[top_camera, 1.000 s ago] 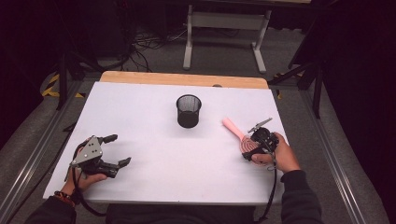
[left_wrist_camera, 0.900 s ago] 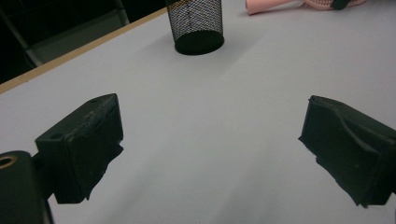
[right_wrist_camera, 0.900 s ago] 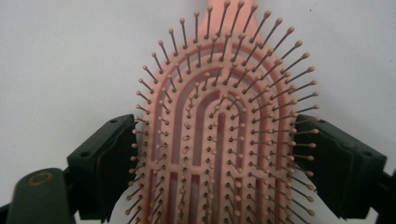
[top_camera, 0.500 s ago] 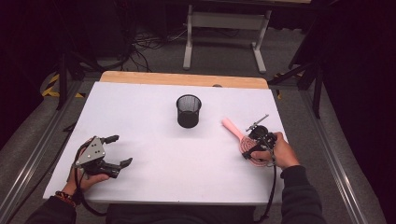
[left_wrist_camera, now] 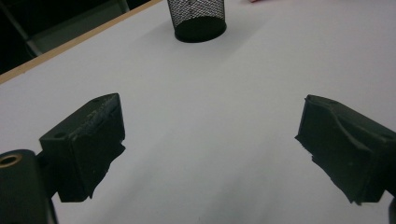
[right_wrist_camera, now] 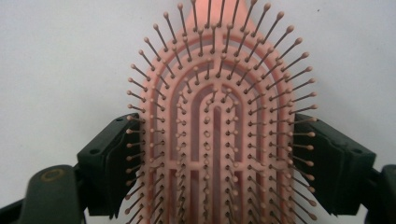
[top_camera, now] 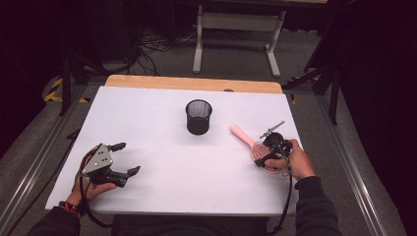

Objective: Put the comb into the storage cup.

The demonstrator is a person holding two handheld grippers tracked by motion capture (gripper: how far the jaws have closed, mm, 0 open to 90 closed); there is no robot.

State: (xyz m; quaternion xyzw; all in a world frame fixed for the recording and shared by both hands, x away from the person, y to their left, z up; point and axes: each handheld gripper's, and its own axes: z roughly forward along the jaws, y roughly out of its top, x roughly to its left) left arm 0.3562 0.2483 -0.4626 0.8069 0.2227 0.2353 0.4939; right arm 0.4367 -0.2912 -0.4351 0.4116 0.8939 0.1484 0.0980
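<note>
The right gripper point(top_camera: 268, 156) is closing its jaws on the pink hairbrush point(top_camera: 252, 142), which is lying bristles-up on the right side of the white desk point(top_camera: 162, 132). In the right gripper view, the two black jaws are pressing against the left and right edges of the brush head point(right_wrist_camera: 215, 140), with the handle pointing away from the camera. The person's right hand point(top_camera: 290, 160) is resting near the desk's right edge. The left gripper point(top_camera: 120, 160) is sitting near the front left corner, its jaws spread wide with only bare desk between them. A black mesh cup point(top_camera: 198, 116) is standing upright near the middle, well apart from both grippers.
</note>
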